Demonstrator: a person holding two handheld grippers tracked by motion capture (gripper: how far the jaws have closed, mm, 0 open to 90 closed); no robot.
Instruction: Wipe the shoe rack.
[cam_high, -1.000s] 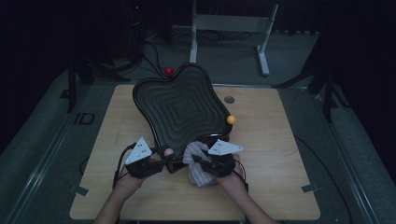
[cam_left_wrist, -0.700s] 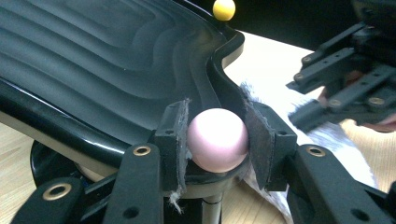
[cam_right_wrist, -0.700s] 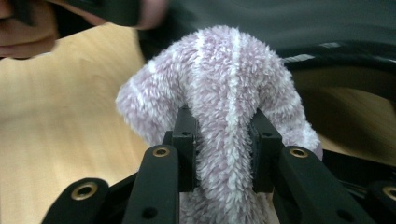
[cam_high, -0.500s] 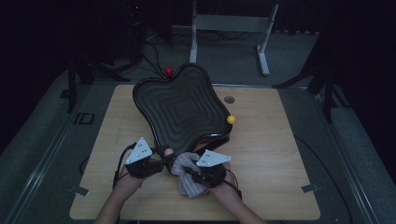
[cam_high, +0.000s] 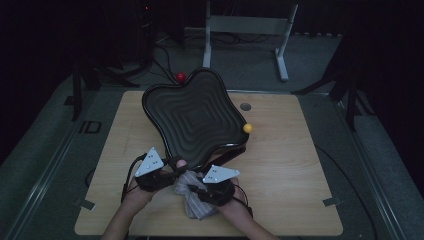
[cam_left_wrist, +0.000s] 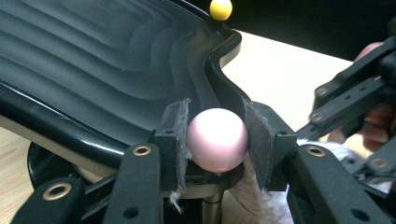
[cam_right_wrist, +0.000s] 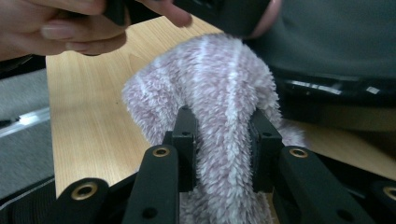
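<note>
Cloth (cam_high: 196, 200), a fluffy pale lilac-and-white rag, lies bunched on the near edge of a wooden table (cam_high: 290, 170), just in front of the person. Largest on the table is a black tray (cam_high: 192, 117) with wavy, stepped ridges and a lobed outline; its near edge is lifted and tilted toward the person. Beside the tray's right rim sits a small yellow ball (cam_high: 247, 128), and a red ball (cam_high: 180, 77) lies on the floor beyond the table's far edge.

The right gripper (cam_right_wrist: 219, 135) has its jaws clamped on a fold of the cloth, which rises between them as a thick upright ridge, its length running away from the jaws toward the tray. The rest of the cloth hangs below and to the sides. In the high view this gripper (cam_high: 216, 186) sits just right of the left one, both close under the tray's near edge.

The left gripper (cam_left_wrist: 217, 140) has its jaws pressed on a pink ball (cam_left_wrist: 217, 145), smooth and matt, held right at the tray's lower rim.

The cloth lies between the two hands, nearer the right hand, with the tray's raised underside and rim directly ahead of it. Wiping there looks like the work in hand.
</note>
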